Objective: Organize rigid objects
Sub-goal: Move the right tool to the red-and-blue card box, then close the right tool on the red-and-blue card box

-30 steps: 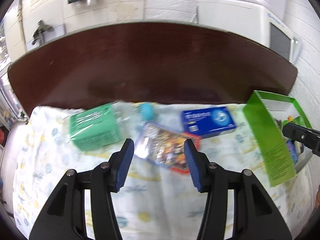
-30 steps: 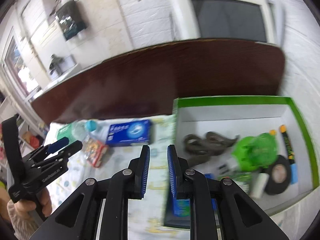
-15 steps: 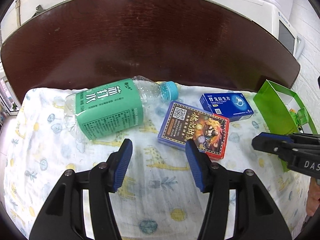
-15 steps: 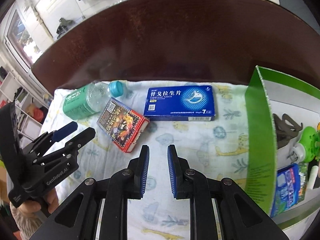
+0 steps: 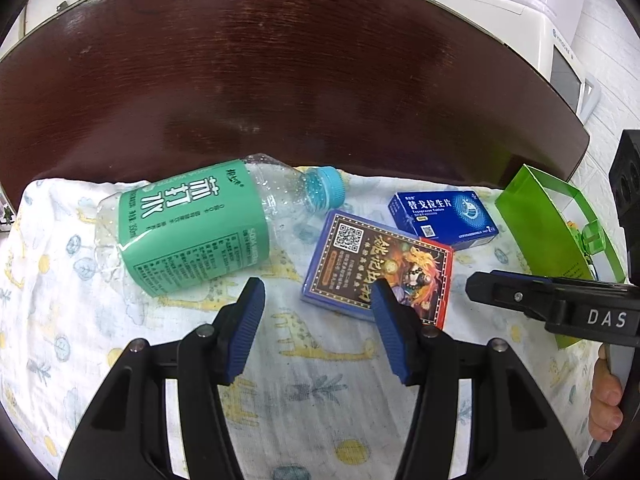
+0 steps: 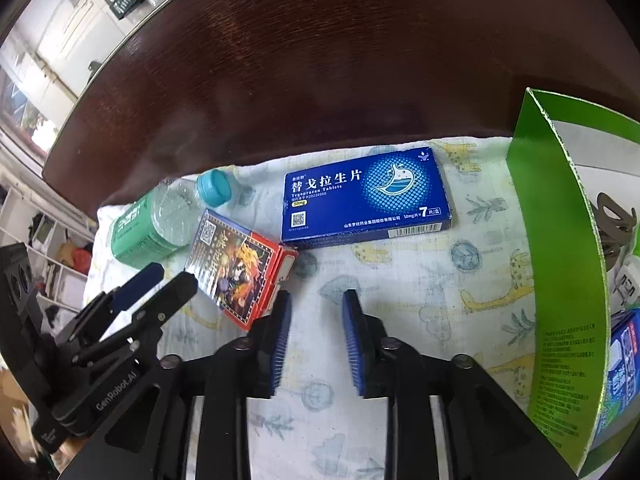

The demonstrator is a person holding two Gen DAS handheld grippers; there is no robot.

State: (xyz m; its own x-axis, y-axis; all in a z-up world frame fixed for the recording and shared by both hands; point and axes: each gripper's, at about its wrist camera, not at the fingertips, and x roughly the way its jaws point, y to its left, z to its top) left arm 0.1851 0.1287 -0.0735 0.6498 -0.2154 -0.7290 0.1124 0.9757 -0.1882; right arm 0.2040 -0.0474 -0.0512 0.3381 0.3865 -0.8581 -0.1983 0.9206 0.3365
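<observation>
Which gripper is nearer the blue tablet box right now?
Right. The right gripper hovers empty just short of the blue tablet box, facing it. The left gripper sits farther left, by the card pack and bottle.

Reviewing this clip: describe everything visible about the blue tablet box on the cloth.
The tablet box is a flat dark blue carton, seemingly cardboard, with white Chinese lettering, a stomach graphic, a QR code and a barcode on its side. It looks closed and lies face up on the printed cloth, near the cloth's far edge. Its left corner meets or nearly meets the card box. No gripper touches it.
</observation>
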